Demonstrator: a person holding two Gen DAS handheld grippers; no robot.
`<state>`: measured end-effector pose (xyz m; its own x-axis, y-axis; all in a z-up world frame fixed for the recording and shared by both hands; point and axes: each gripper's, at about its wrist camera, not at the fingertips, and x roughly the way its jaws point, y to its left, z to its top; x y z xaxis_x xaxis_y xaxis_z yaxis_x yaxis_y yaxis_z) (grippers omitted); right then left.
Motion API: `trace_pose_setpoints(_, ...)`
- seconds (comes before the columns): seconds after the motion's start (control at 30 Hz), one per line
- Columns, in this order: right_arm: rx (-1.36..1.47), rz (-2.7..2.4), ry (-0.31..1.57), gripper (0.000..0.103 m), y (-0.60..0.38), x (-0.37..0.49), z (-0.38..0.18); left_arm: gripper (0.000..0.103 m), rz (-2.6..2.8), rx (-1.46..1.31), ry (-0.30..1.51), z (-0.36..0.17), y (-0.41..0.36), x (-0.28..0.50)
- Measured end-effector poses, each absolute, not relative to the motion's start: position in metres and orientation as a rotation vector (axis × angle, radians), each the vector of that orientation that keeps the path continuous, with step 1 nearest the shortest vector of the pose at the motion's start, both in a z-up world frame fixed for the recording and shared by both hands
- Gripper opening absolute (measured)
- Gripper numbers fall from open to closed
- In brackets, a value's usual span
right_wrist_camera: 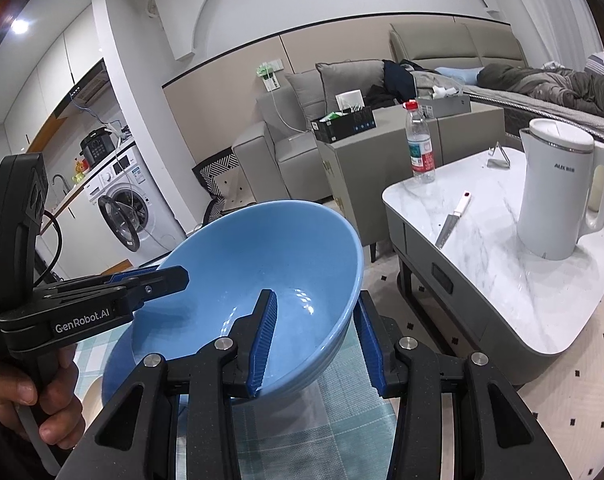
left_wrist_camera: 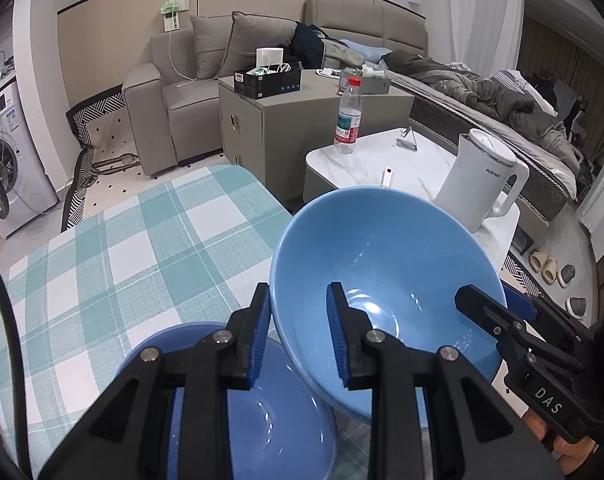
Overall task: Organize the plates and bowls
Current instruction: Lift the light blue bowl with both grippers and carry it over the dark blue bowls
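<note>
A light blue bowl [left_wrist_camera: 382,256] [right_wrist_camera: 261,252] hangs tilted in the air above the teal checked tablecloth [left_wrist_camera: 121,248], held on both sides. My left gripper [left_wrist_camera: 299,304] is shut on its left rim, one pad inside and one outside; in the right wrist view the left gripper [right_wrist_camera: 161,274] shows at the bowl's left edge with a hand on its handle. My right gripper [right_wrist_camera: 316,304] is shut on the opposite rim, and in the left wrist view the right gripper [left_wrist_camera: 490,306] appears at the bowl's right side. Below the bowl, a darker blue dish [left_wrist_camera: 261,420] [right_wrist_camera: 115,364] rests on the cloth.
A marble coffee table [right_wrist_camera: 502,280] to the right carries a white kettle [right_wrist_camera: 558,192], a water bottle [right_wrist_camera: 420,148] and a knife [right_wrist_camera: 454,216]. Behind stand a grey cabinet [left_wrist_camera: 269,120], a sofa [left_wrist_camera: 173,92] and a washing machine [left_wrist_camera: 5,160].
</note>
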<state>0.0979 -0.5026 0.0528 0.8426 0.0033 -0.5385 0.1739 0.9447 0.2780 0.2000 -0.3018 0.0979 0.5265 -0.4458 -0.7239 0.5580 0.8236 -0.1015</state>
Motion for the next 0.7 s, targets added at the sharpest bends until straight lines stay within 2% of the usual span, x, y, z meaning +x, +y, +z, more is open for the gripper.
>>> trace_pose_setpoints(0.7, 0.245, -0.002, 0.521, 0.042, -0.447, 0.09, 0.076, 0.026, -0.529, 0.079, 0.742, 0.124, -0.247, 0.185)
